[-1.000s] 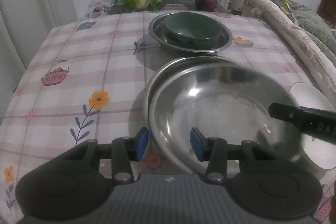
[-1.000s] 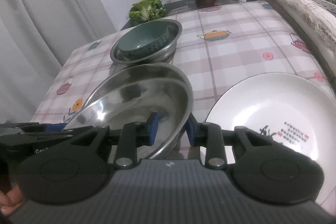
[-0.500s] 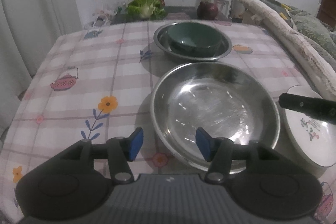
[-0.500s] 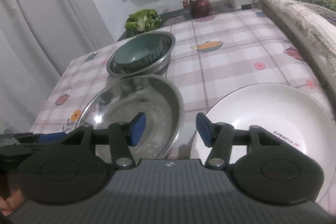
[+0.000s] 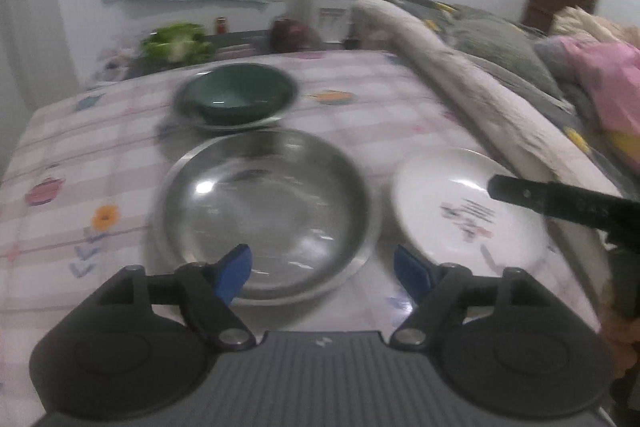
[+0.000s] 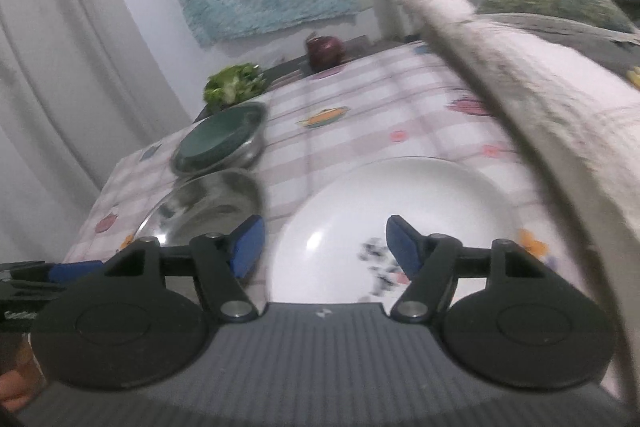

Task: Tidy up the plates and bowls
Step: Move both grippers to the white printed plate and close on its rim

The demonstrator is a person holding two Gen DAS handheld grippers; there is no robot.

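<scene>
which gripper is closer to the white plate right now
Right. The right gripper hangs open directly over the white plate; the left gripper is open over the steel pan beside it.

I'm scanning for writing and nothing reads cleanly. The white plate (image 5: 452, 203) carries dark printed lines beside a small picture, but motion blur smears them past reading in both wrist views. Faint raised lettering sits on the right tongs (image 5: 560, 205), also illegible. No other label or number is readable.
</scene>
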